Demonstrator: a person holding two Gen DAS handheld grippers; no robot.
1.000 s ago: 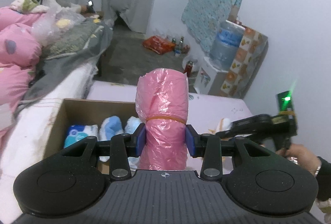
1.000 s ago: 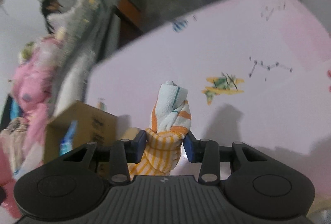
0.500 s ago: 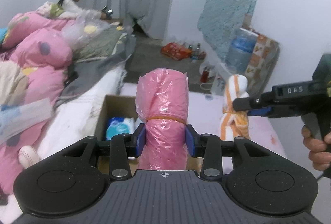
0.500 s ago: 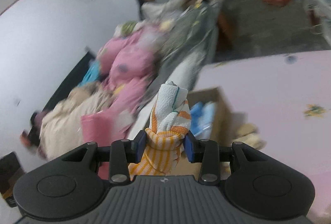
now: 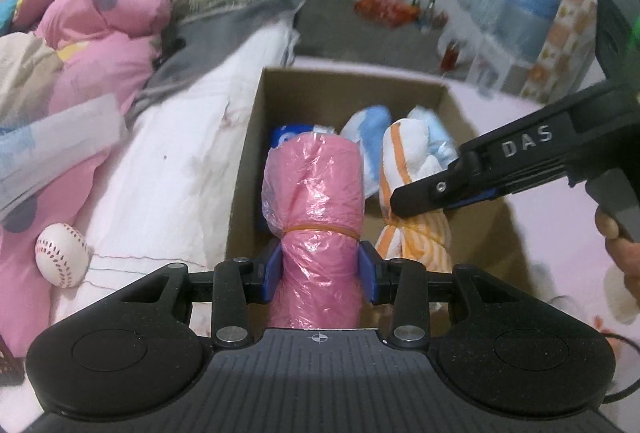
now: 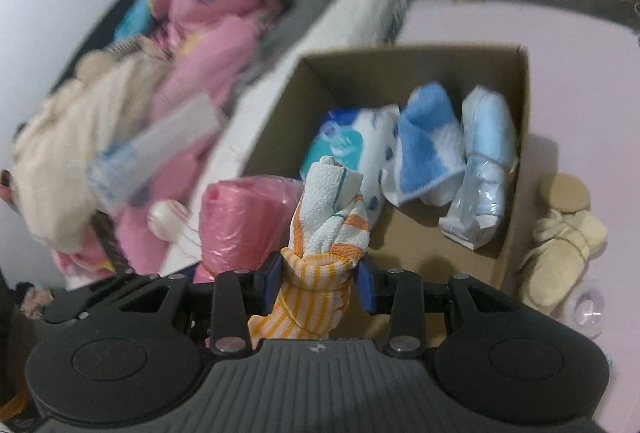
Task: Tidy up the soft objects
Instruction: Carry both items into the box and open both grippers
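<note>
**Both rolls brought over the open box**

Since the earlier frame, both your hands have swung in, and the cardboard box (image 5: pixel 244 169) now fills the view. Your left gripper (image 5: pixel 319 269) pinches the pink plastic roll (image 5: pixel 316 193) below its rubber band, aimed at the box's 6 o'clock edge. Your right gripper (image 6: pixel 318 279), nearly closed, clamps the orange-striped cloth roll (image 6: pixel 328 233) at its waist. Each roll points forward, probably so it drops in beside the blue bundles (image 6: pixel 428 145) at 12 o'clock.
</note>
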